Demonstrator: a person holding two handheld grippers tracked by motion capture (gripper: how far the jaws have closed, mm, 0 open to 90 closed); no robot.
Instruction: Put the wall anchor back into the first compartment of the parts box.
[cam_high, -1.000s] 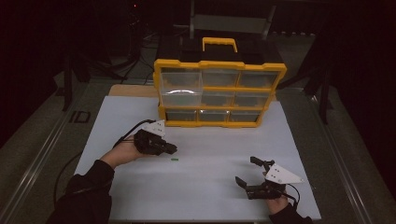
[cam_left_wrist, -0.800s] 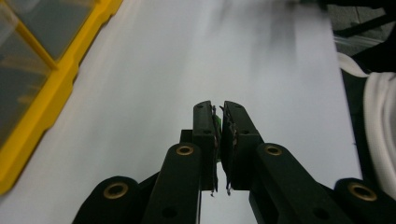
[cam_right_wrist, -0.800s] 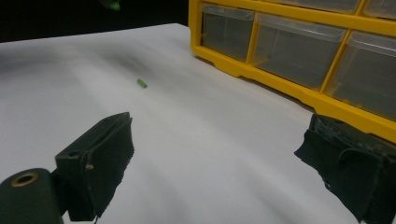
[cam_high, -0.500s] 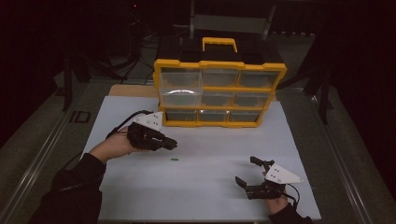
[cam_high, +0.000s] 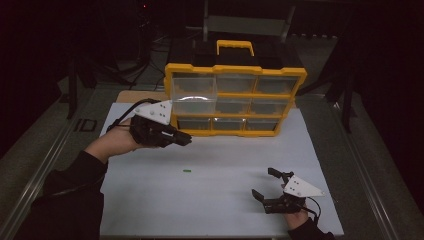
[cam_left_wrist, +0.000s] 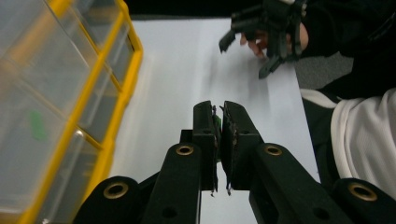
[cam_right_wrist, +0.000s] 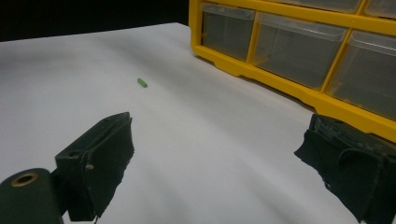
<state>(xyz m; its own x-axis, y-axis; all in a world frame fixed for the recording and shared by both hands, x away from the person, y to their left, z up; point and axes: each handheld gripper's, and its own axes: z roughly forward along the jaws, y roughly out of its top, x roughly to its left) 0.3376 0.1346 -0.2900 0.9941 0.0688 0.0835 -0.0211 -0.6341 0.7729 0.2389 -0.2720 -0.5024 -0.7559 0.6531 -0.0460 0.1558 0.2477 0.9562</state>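
**Left gripper clamped on green bit near organizer, right gripper wide open**

I see my left gripper (cam_high: 184, 139) raised above the white table (cam_high: 210, 200), just in front of the lower left corner of the yellow drawer organizer (cam_high: 235, 102). In the left gripper view its jaws are pressed nearly together, and a sliver of green, a small green piece (cam_left_wrist: 217, 122), shows pinched between them near the tips. I can't make out more of it than that. The organizer's clear drawers sit close on the left of that view, and one drawer (cam_left_wrist: 37, 126) has a green blur inside; too soft to say what.

My right gripper (cam_high: 265, 186) sits low at the near right of the table, well apart from the left one. Its jaws are spread wide with nothing between them; in the right gripper view I see bare table in the gap.

A second green piece (cam_high: 187, 171) lies loose on the table, between the two grippers, nearer the left one and apart from the organizer. It also shows in the right gripper view (cam_right_wrist: 142, 82), ahead of the jaws, untouched.
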